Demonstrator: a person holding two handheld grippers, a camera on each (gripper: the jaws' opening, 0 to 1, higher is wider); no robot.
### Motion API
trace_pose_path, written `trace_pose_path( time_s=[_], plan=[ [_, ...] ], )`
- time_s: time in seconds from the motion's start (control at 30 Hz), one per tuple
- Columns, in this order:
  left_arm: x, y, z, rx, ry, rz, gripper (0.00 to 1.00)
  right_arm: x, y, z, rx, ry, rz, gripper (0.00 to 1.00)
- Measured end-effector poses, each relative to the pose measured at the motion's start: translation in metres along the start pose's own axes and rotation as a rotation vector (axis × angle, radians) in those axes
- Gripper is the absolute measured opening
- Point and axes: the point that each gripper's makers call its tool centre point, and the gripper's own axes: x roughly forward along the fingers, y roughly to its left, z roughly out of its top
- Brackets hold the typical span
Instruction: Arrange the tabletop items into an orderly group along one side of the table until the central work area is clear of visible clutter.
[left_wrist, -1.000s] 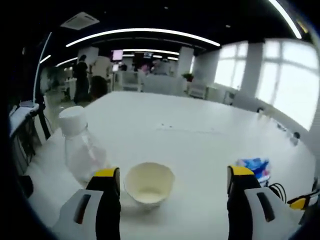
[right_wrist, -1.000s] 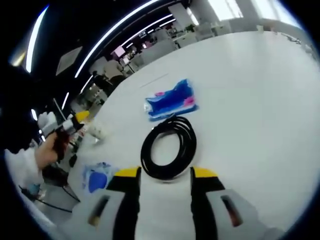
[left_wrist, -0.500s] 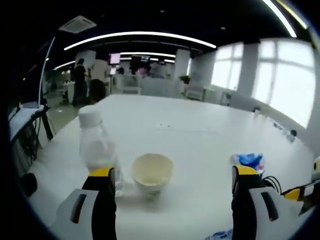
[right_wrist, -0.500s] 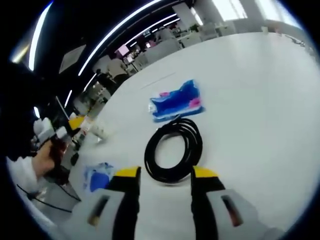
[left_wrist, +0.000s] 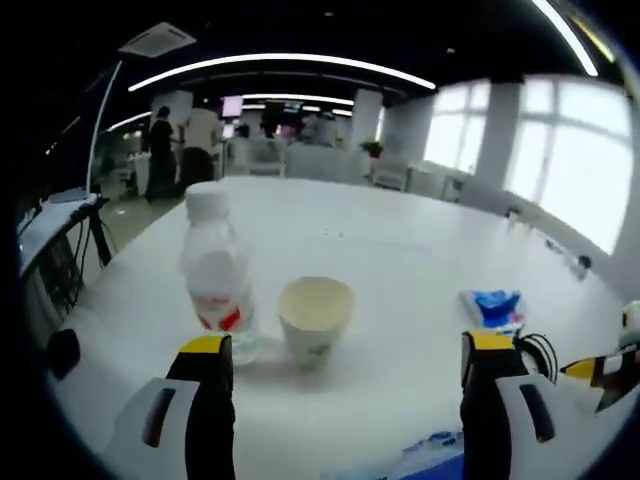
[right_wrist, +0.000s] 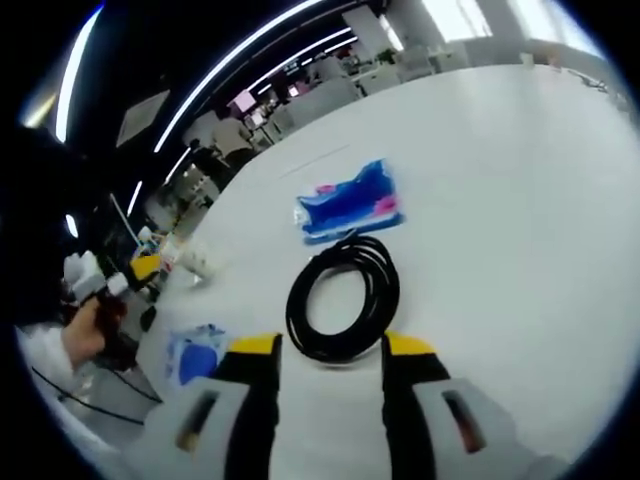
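right gripper hangs released with the black cable coil just ahead between its jaws, floppy and light so best pinched across the bundled near strands, while left gripper is released too, facing the paper cup.

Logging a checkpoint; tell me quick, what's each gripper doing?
Left gripper: open, empty, cup ahead.
Right gripper: open, empty, over the cable.

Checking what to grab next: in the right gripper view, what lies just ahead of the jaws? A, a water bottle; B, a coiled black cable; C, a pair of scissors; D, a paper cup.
B: a coiled black cable lies flat on the table just beyond the open right gripper, with a blue packet farther on.
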Motion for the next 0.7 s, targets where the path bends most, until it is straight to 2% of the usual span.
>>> trace_pose_path(
  time_s=[0.23,0.53,0.7],
  plan=[
    [-0.013,0.009,-0.016,-0.016,0.017,0.009,0.91,-0.002,0.003,-0.007,0.000,0.020,0.001,0.38],
    [-0.026,0.012,-0.029,-0.052,0.033,0.010,0.90,-0.005,0.008,-0.016,-0.006,0.044,0.013,0.38],
    [-0.034,0.013,-0.044,-0.045,0.062,-0.002,0.89,-0.004,0.016,-0.022,-0.017,0.060,0.032,0.38]
  ],
)
